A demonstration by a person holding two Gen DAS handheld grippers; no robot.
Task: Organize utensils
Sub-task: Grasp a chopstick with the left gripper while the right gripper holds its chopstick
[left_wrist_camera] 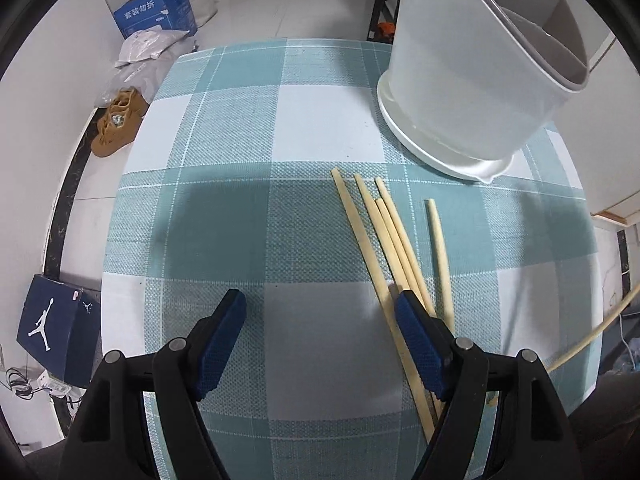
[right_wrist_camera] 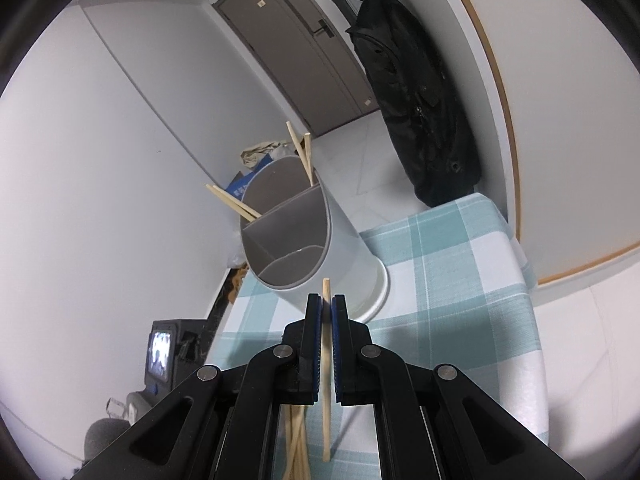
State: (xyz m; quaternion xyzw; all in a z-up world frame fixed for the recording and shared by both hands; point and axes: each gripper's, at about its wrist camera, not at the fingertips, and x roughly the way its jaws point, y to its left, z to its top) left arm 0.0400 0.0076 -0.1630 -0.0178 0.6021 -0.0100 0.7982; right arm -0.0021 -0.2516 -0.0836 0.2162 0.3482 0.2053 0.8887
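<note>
Chopsticks (left_wrist_camera: 384,248) lie on the checked cloth (left_wrist_camera: 224,216); right tool (right_wrist_camera: 327,306) pinches one chopstick (right_wrist_camera: 326,360), left tool (left_wrist_camera: 320,312) spread.

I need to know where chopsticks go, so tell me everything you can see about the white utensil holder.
The white utensil holder is a tall round tub of matte plastic, with a grey rim and grey inner dividers forming compartments. It stands upright in a shallow white drip dish on the checked tablecloth. Chopsticks lean out of its far compartments; the near ones look empty. Nothing grips it.
</note>
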